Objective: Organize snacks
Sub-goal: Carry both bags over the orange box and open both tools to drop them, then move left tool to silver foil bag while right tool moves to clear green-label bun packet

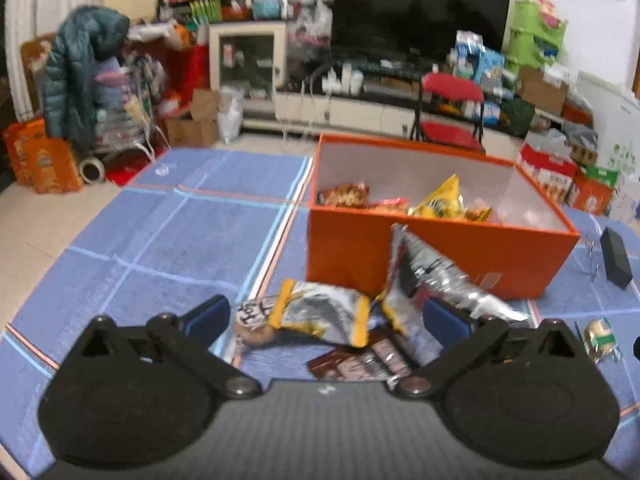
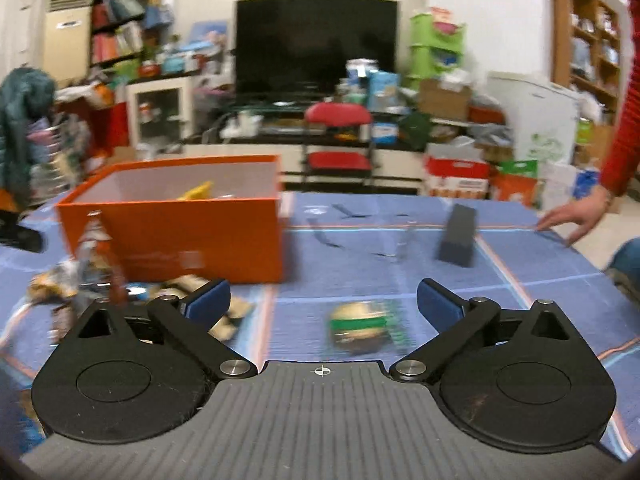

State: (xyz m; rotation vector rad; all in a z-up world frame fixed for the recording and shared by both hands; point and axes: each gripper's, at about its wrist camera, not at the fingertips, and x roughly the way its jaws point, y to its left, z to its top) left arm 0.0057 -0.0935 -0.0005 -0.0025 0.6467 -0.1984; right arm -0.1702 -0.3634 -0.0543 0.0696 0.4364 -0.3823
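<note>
Glossy crinkled foil snack bags (image 1: 320, 312), matt orange cardboard box (image 1: 440, 256), blue woven cloth (image 1: 180, 240) covering bench

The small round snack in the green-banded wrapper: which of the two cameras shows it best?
The right wrist view: the round green-banded snack lies whole, though blurred, on the blue cloth between the open fingers of the right hand-held gripper. The left wrist view catches it only small, near the right edge.

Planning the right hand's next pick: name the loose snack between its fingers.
The round green-banded snack, lying alone on the blue cloth; the other packets lie heaped by the orange box.
</note>
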